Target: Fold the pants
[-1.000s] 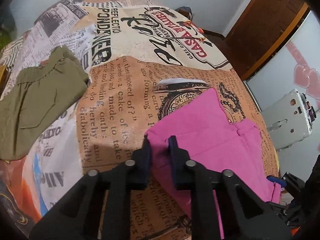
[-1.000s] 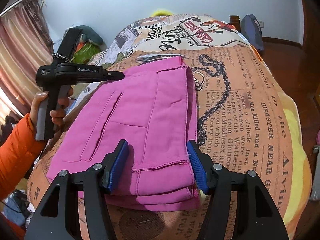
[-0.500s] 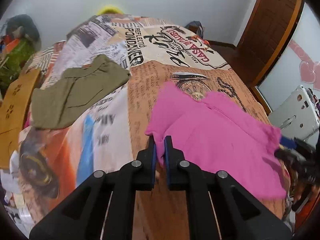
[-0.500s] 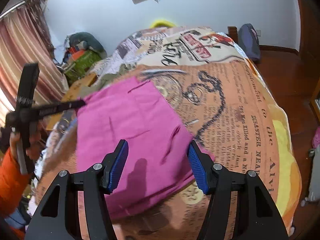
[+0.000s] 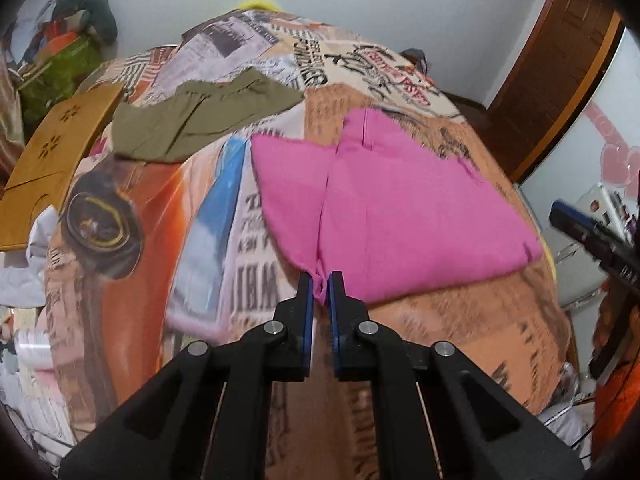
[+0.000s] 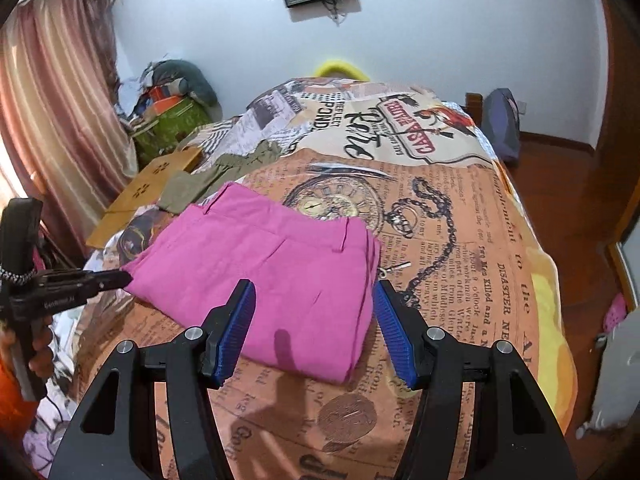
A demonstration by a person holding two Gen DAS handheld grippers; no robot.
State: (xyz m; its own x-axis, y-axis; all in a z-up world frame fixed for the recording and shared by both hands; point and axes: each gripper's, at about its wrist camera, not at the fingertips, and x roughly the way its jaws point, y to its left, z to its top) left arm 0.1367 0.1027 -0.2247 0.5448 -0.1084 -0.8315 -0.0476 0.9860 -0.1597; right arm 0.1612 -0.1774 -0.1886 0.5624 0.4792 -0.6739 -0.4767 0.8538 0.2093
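The folded pink pants (image 5: 392, 208) lie on the newspaper-print bedspread (image 5: 460, 344). My left gripper (image 5: 320, 286) is shut on the near corner of the pink cloth, pinching a small bunch of it. In the right wrist view the pink pants (image 6: 272, 264) sit just beyond my right gripper (image 6: 314, 308), which stands open above their near edge with nothing between its blue pads. The left gripper (image 6: 120, 278) reaches in from the left of that view and holds the pants' left corner.
Olive green pants (image 5: 200, 118) lie on the bed to the far left. A wooden board (image 5: 60, 156) leans off the bed's left side. Bags and clutter (image 6: 172, 112) stand by the curtain. A white appliance (image 5: 600, 216) is at the right.
The left gripper closed on the pink pants' corner and dragged them toward the left side of the bed. The right gripper rose and stayed open.
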